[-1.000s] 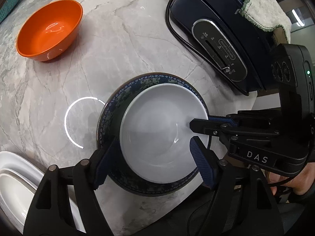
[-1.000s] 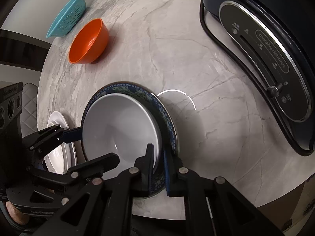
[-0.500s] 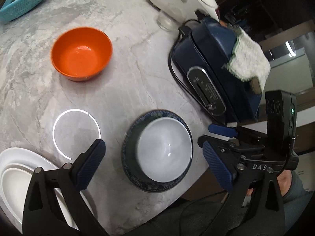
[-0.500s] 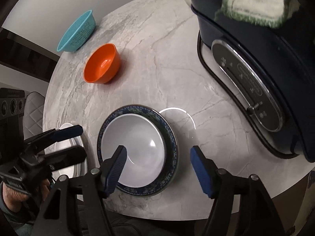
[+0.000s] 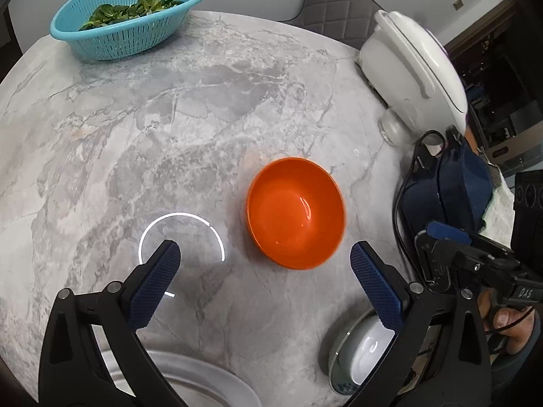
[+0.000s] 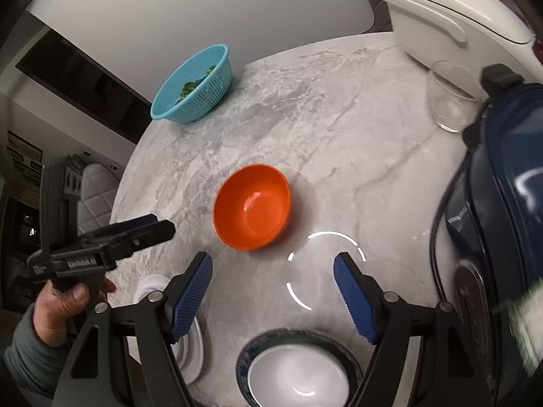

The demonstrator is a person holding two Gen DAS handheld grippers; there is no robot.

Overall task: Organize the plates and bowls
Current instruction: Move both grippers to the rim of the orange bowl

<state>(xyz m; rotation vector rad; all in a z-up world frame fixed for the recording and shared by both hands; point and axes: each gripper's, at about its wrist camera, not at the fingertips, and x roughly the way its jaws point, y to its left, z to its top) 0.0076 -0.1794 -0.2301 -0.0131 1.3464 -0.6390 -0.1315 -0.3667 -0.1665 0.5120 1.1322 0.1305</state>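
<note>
- As seen from the left wrist, the left gripper [image 5: 264,271] has its jaws spread wide with nothing between them, above the marble desk [image 5: 169,118]; the orange bowl [image 5: 295,217] stands just beyond them.
- The white bowl [image 5: 364,352] sits in the patterned plate [image 5: 334,359] at lower right.
- In the right wrist view, the right gripper [image 6: 271,288] has just been opening its jaws, nothing between; the orange bowl lies ahead, and the white bowl nests in the plate below.

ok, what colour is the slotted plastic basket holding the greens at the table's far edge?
Light turquoise blue. The slotted plastic basket shows best in the left wrist view.
</note>
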